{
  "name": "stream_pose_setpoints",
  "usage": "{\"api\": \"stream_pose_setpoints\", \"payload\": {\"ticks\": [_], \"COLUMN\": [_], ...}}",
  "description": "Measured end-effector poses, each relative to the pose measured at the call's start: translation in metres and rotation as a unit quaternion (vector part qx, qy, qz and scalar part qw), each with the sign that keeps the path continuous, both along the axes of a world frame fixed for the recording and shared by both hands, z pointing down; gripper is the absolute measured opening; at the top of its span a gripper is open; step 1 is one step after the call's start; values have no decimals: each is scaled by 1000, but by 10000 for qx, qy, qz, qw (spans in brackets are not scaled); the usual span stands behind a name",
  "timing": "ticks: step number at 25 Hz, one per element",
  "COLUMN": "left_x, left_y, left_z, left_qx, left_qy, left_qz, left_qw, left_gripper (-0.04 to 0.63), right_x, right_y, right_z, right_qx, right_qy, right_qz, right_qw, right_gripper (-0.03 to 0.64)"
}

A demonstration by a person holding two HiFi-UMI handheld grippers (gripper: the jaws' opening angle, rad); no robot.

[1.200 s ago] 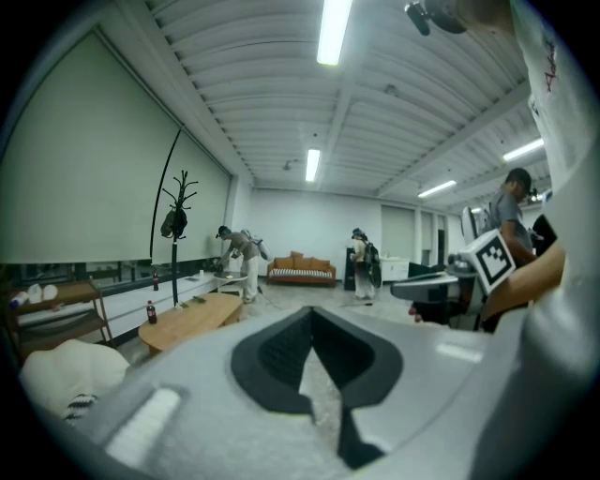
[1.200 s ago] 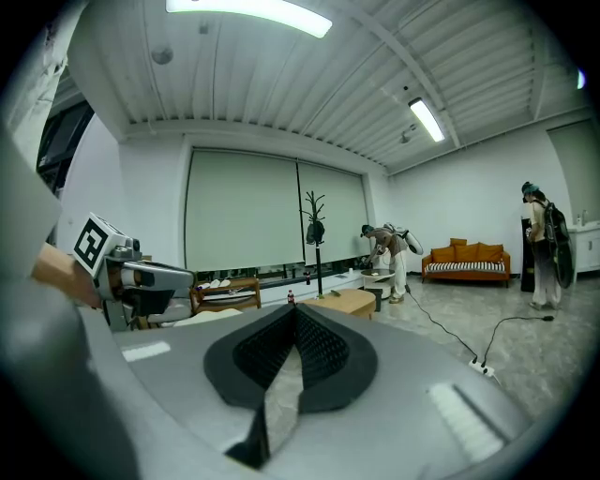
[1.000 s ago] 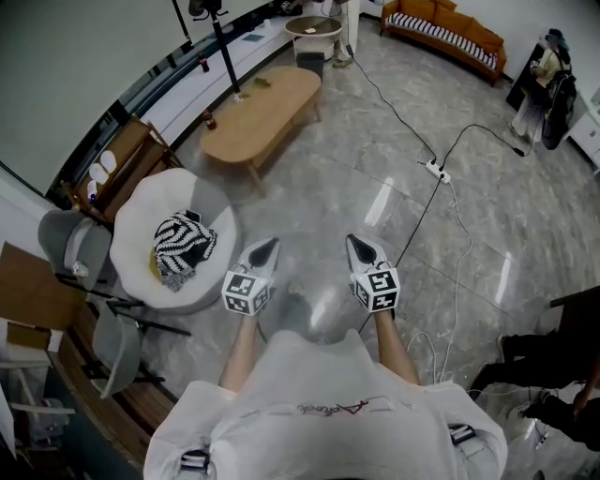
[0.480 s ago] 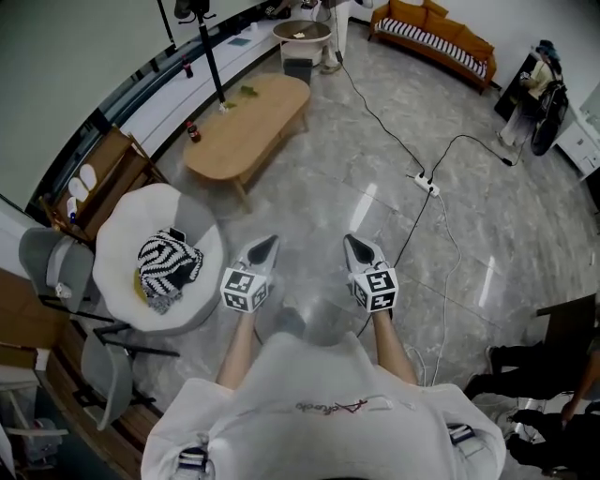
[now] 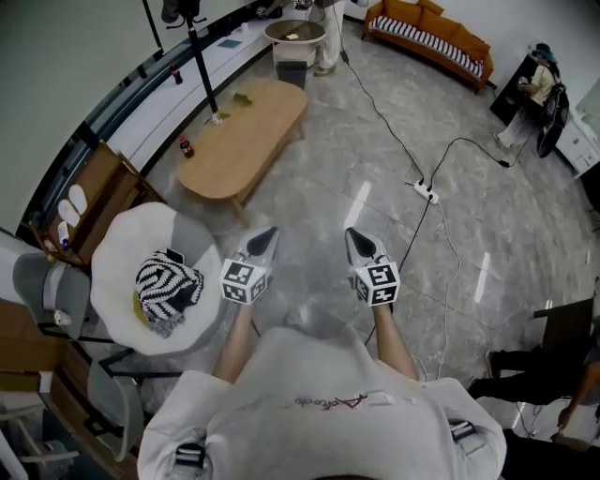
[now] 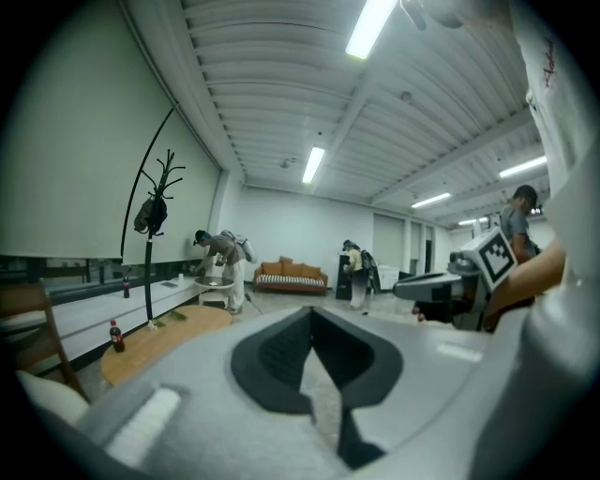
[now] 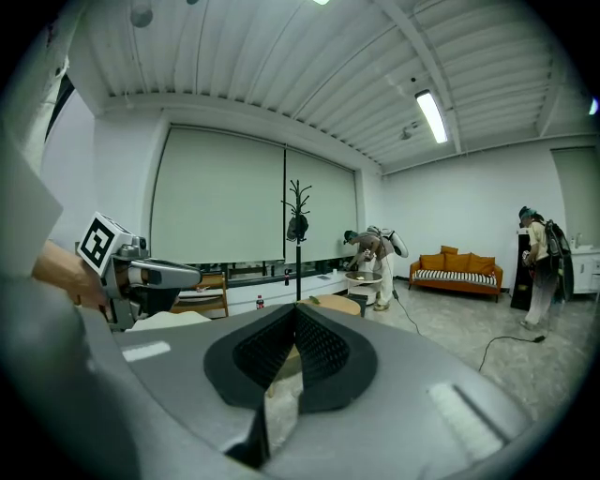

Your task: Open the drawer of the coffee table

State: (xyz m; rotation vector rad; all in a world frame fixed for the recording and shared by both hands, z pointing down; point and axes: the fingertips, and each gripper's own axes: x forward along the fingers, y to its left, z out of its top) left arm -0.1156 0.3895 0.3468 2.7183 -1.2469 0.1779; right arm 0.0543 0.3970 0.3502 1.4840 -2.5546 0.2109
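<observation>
Both my left claw (image 5: 265, 236) and right claw (image 5: 353, 238) are pinched closed, empty, well apart from the tabletop (image 5: 246, 141) ahead.

Bright, even light from ceiling tube lamps (image 6: 370, 26) high above your left gripper (image 6: 311, 316) lays pale glare streaks on the polished floor (image 5: 361, 202) just ahead of your right gripper (image 5: 353, 236); both gripper views bend and darken at their rims, near jaws softly blurred.
</observation>
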Motion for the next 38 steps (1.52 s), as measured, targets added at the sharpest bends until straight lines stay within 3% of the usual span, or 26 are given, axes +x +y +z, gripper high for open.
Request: {"api": "stream_pose_setpoints", "payload": {"ticks": [13,38], "left_x": [-29,5], "left_y": [-129,-236], "left_z": [15,33], "left_qx": [-122,-138], "left_qy": [-28,-226], "left_qz": [203,415], "left_qw": [9997,9988], "left_gripper": [0,0], "right_x": [-32,1], "right_y": [-122,-225], "right_z": [17,40], "right_qx": [-106,-149], "right_qy": [-39,-250], "right_qz": [179,398], "right_qw": [9998,9988], "right_gripper": [5,5]}}
